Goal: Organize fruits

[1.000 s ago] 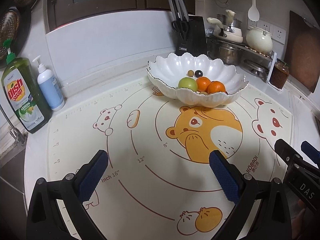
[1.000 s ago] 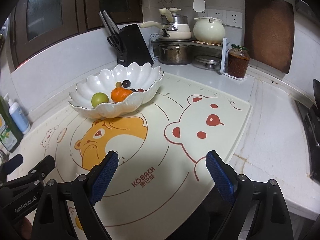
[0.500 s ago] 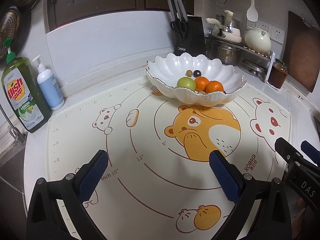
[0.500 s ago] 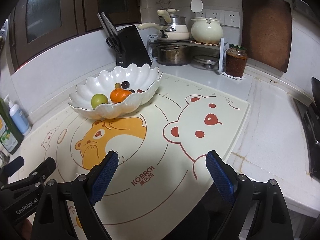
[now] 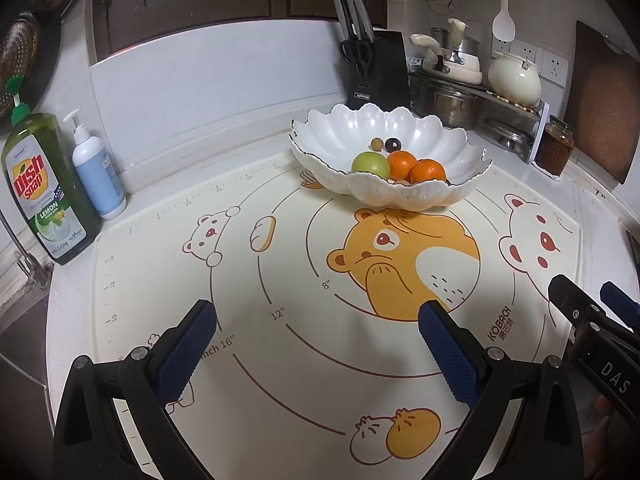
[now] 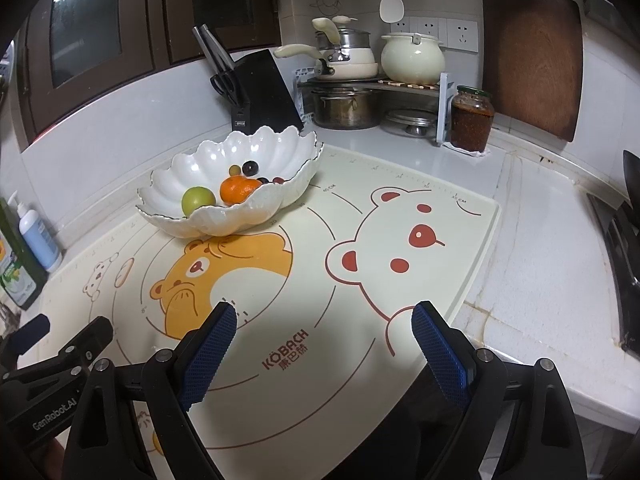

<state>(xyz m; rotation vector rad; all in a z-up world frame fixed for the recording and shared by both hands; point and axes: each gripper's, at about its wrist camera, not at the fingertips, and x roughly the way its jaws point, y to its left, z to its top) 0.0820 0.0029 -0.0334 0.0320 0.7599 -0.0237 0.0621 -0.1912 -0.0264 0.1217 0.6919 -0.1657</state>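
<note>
- Over the last second the bowl [image 5: 390, 196] has drifted slightly left in the left view; nothing else changed.
- Left tongs [image 5: 318, 342] and right tongs [image 6: 324, 336] hang wide and empty.
- Green fruit [image 5: 370, 164], oranges [image 5: 401, 164] sit in the bowl, upper centre; sorting seemingly done.

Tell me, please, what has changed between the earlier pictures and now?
Both views drifted slightly: the white scalloped bowl sits a touch higher in the left wrist view, so the open left gripper and right gripper shifted a little. Nothing was gripped or released. The green fruit and oranges stayed in the bowl.
</note>
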